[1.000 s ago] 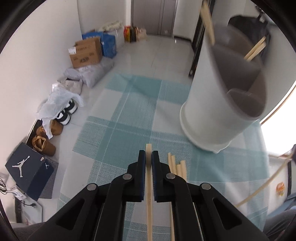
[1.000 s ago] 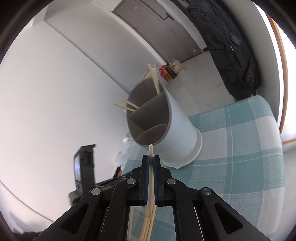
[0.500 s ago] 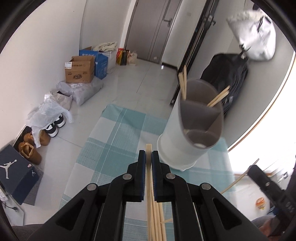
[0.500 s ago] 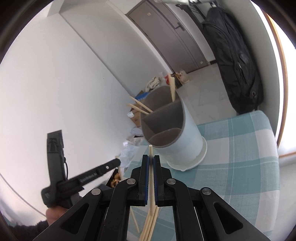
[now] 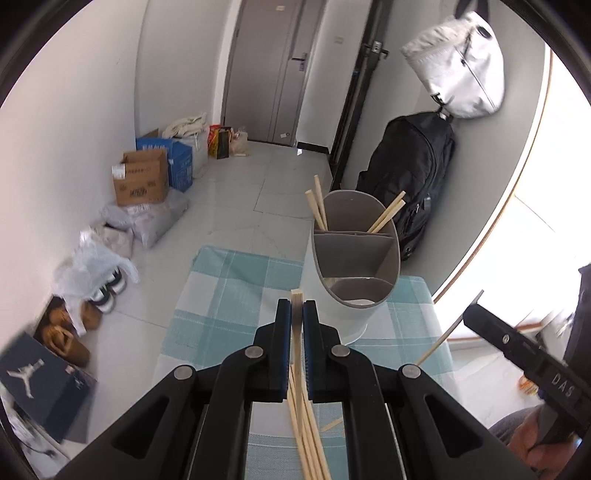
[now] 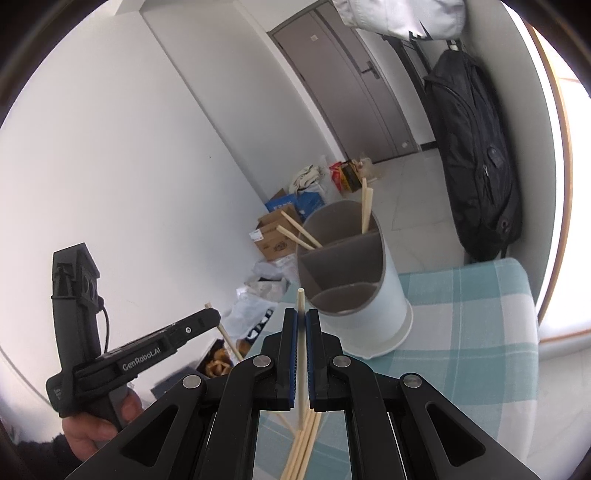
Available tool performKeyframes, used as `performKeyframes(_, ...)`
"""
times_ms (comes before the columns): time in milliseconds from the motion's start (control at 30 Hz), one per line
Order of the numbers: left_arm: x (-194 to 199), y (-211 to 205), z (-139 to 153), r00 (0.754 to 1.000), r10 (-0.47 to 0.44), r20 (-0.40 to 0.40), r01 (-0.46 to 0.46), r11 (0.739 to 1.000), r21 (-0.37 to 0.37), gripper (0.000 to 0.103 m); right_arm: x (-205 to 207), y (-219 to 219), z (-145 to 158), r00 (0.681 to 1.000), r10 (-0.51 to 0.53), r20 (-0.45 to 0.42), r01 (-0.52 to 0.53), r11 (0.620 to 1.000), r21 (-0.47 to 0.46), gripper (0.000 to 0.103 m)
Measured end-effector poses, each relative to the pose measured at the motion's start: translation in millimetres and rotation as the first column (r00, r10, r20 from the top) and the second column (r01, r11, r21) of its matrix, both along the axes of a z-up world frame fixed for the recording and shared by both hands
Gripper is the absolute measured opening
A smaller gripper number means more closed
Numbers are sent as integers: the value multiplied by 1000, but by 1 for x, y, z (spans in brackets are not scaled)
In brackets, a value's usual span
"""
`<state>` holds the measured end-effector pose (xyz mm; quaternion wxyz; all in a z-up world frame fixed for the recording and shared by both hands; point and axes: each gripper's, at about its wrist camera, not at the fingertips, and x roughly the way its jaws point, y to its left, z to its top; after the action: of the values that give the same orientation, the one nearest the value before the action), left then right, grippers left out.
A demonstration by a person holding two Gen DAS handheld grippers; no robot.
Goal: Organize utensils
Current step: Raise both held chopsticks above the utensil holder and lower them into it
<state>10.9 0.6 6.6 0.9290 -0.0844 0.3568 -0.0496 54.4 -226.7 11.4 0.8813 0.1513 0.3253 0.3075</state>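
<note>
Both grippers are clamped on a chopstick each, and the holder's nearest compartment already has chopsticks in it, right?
Not quite. The chopsticks stand in the farthest compartment of the holder, as the left wrist view shows. The left gripper and right gripper each clamp one chopstick.

From my left camera, the lower ends of the chopsticks (image 5: 301, 424) run out of the bottom edge, so I can't count them. The holder (image 5: 354, 258) hides its own base behind my fingers (image 5: 282, 347). The right camera crops the white bag (image 6: 399, 14) at the top.
</note>
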Motion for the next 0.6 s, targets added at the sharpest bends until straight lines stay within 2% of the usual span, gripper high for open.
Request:
performKeyframes(100, 0, -2, 8, 1000, -11, 14, 11, 1000, 21, 2, 3, 4, 9, 1000, 6, 13, -6, 1000, -25, 3)
performKeyframes(300, 4, 2, 23, 1000, -19, 12, 19, 1000, -5, 2, 9, 12, 31, 998, 28, 53, -23, 994, -102, 4)
performKeyframes(600, 17, -2, 75, 996, -27, 90, 29, 999, -16, 2, 36, 13, 83, 992, 50, 116, -35, 992, -123, 3)
